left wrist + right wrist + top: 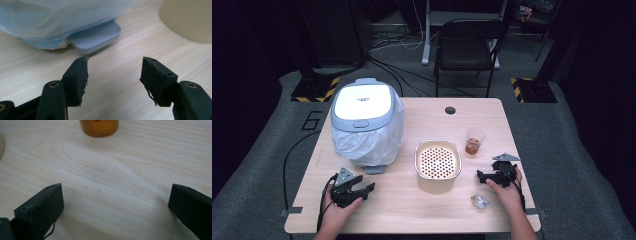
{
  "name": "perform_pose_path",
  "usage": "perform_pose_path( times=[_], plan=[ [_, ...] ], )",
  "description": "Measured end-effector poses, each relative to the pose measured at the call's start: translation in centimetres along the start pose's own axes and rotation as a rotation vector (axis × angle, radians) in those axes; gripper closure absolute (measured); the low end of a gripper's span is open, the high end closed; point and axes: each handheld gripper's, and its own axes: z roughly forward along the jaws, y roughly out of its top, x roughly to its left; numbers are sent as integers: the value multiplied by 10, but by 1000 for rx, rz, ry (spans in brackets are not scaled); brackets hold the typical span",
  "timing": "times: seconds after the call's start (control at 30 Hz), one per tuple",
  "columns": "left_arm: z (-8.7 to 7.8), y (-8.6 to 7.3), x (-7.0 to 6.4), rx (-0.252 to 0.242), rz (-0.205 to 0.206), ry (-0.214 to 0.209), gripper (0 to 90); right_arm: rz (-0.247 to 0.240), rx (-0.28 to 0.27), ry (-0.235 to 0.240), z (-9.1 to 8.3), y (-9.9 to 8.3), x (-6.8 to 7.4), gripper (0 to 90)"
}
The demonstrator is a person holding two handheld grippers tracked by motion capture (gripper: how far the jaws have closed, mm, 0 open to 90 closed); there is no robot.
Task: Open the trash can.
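Right fingers (37, 207), spread and empty, rest low over bare table (105, 175); straight ahead of them, well beyond the tips, stands the cup (99, 127) with its amber contents. In the high view the right gripper (486, 176) lies at the near right of the table, and the cup (475, 140) stands up and slightly left of it, upright, with no long axis to align to. The cup is near the right fingers and well apart from the left ones, so the right hand (506, 192) is judged the likelier to take it, by a straight advance with the fingers still spread.

Just left of the cup, between the two grippers, sits the strainer bowl (438, 160); a small crumpled wrapper (479, 201) lies beside the right hand, nearer the table edge.

Left fingers (78, 75), likewise spread and empty, point at the pedal (96, 37) of the bin (364, 120), whose plastic liner hangs over its sides. The left gripper (362, 190) lies just short of the bin's foot, not touching it.
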Motion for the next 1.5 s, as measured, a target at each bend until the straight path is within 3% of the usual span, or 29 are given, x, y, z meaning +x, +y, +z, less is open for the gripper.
perform_pose_path(
  times=[0.07,0.2,0.3,0.47,0.5,0.7,0.73,0.77,0.87,0.93,0.97,1.1,1.33,1.4,1.43,1.5],
  plan=[
    [1,3,-3,-10,26,-8,398,0,0,0,0,0,0,0],
    [8,7,-10,-42,66,26,407,0,0,-1,0,0,0,0],
    [15,10,-13,-35,94,51,421,0,0,-1,0,0,0,0],
    [24,13,-17,-49,86,99,441,1,-1,-1,0,0,0,0],
    [26,14,-17,-58,99,126,443,1,0,-1,0,0,0,0],
    [32,16,-19,-54,101,173,484,1,0,-1,0,0,0,0],
    [33,15,-18,-40,121,194,484,1,-1,-1,0,0,0,0],
    [35,13,-20,-42,93,190,486,1,-1,-1,0,0,0,0],
    [37,11,-18,-66,90,201,489,0,0,-1,0,0,0,0],
    [36,10,-19,-48,137,222,490,0,-1,-1,0,0,0,0],
    [39,8,-22,-55,116,224,489,1,0,-1,0,0,0,0],
    [40,5,-25,-53,148,255,491,1,-1,-2,0,0,0,0],
    [41,3,-24,-67,137,253,507,1,-2,-5,0,0,0,0],
    [40,2,-20,-86,97,237,534,1,-2,-5,0,0,0,0],
    [39,3,-17,-82,99,232,547,1,-2,-5,0,0,0,0],
    [39,2,-17,-97,51,211,563,1,-2,-5,0,0,0,0]
  ],
)
